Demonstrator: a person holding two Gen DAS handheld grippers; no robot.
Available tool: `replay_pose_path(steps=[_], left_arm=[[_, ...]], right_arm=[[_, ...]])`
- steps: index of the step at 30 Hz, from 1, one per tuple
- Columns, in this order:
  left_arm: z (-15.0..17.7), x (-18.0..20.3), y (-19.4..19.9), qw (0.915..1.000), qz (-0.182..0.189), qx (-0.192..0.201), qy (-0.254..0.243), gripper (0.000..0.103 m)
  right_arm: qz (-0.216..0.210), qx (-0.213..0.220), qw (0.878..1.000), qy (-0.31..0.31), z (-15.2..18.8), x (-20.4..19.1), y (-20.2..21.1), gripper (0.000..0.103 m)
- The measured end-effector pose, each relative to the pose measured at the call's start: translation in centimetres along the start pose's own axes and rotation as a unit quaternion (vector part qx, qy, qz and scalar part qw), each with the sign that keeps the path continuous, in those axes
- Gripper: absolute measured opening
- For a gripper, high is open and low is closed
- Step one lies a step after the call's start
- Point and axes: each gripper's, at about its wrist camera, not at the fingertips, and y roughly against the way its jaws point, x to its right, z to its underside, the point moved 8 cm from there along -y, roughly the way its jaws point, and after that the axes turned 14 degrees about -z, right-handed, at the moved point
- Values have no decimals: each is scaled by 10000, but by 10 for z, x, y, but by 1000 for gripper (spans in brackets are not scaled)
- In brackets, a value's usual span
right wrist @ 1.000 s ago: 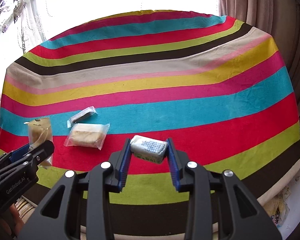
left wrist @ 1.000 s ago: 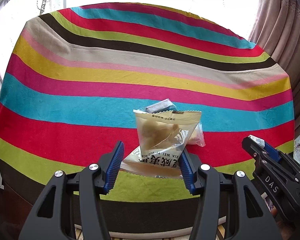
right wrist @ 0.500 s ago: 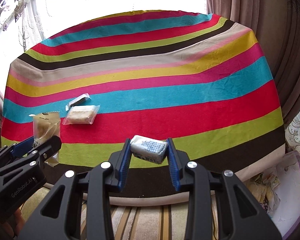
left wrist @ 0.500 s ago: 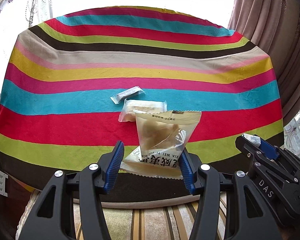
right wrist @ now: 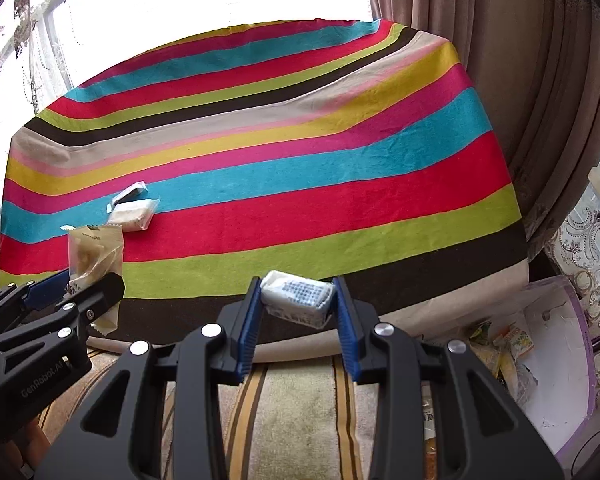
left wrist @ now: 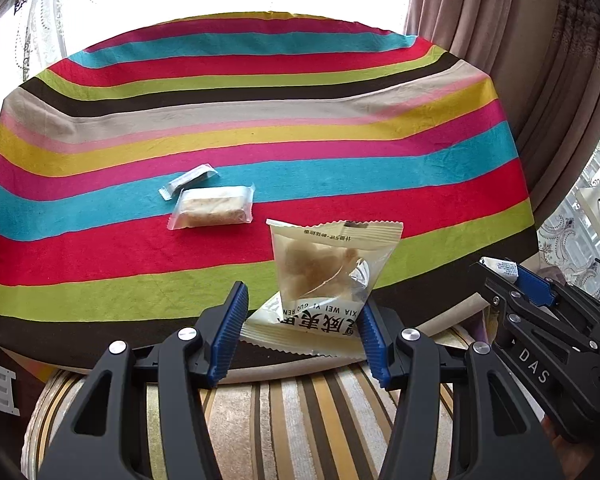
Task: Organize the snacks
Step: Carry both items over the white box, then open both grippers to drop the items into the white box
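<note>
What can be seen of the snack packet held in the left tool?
The nut snack packet is a crinkly translucent pouch with cream-coloured ends, serrated seals and printed Chinese and Latin lettering, and pale brown pieces show through it. It stands tilted, its lower part pinched between the blue ribbed pads of the left tool, lifted clear of the striped tablecloth. Only the tool touches it.

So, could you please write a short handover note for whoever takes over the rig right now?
Left gripper: shut on the tan snack packet, held off the table.
Right gripper: shut on the small white-and-blue packet.
On the striped tablecloth: a clear-wrapped bar and a slim white sachet, side by side.
A bin holding wrappers sits at the right, below the table edge.
Left: place both held packets, then collect the two on the cloth.
</note>
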Motion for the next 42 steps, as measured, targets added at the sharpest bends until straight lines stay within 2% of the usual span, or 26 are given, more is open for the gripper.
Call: replay_pose_path(steps=[13, 24, 37, 42], left_arm=[[10, 55, 9, 9984, 330, -71, -461, 52], [20, 107, 11, 9937, 579, -167, -948, 52], [33, 166, 13, 9838, 953, -280, -1493, 52], [39, 186, 18, 9762, 1354, -391, -1650, 52]], right_arm=[[482, 21, 9987, -184, 7, 67, 21, 35], [698, -165, 9963, -464, 40, 115, 32, 35], [1002, -265, 9906, -894, 63, 168, 43, 35], [1128, -275, 9886, -960, 66, 177, 51, 36]])
